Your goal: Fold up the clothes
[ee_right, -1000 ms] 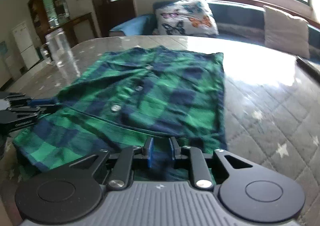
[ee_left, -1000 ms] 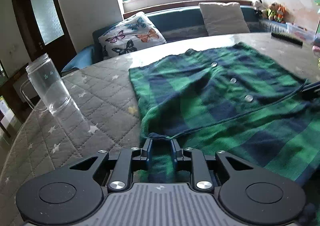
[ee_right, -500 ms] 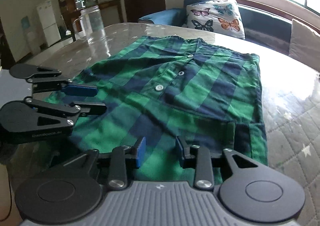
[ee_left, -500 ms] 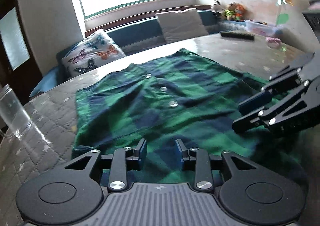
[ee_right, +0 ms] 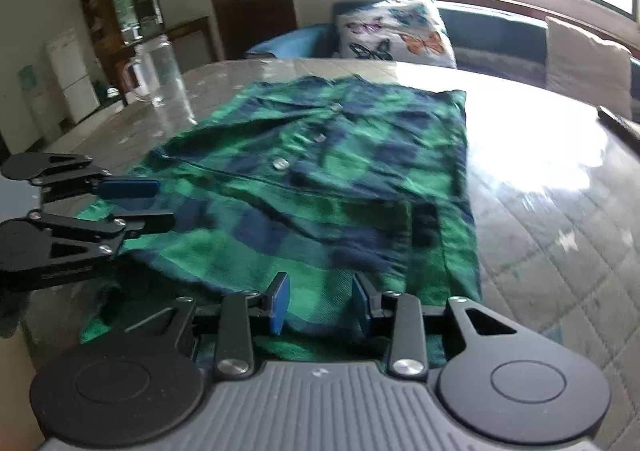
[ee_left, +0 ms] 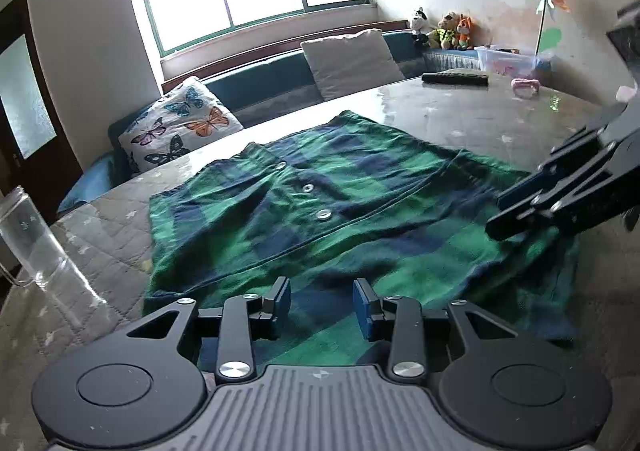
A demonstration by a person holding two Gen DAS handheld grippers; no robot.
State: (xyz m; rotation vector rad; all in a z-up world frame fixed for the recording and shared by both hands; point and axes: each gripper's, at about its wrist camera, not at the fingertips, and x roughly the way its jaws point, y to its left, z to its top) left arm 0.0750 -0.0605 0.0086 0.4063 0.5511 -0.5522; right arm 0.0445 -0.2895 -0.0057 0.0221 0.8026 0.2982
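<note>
While both grippers hover at the shirt's near hem, the count runs so:
Table (ee_left: 460,119): one, quilted, far edge cut off.
Shirt (ee_left: 320,219): one green-blue plaid, flat at table centre; three buttons (ee_left: 322,214) show.
Left gripper (ee_left: 322,305): jaws apart, nothing clamped.
Right gripper (ee_right: 320,301): jaws apart, blurred view.
Jug (ee_left: 28,235): one, nine o'clock, cropped.
Writing: none legible.

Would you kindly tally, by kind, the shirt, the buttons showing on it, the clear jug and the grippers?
Green plaid shirt: 1
White buttons on the shirt: 3
Clear jug: 1
Grippers, left gripper and right gripper: 2
Total: 7
</note>
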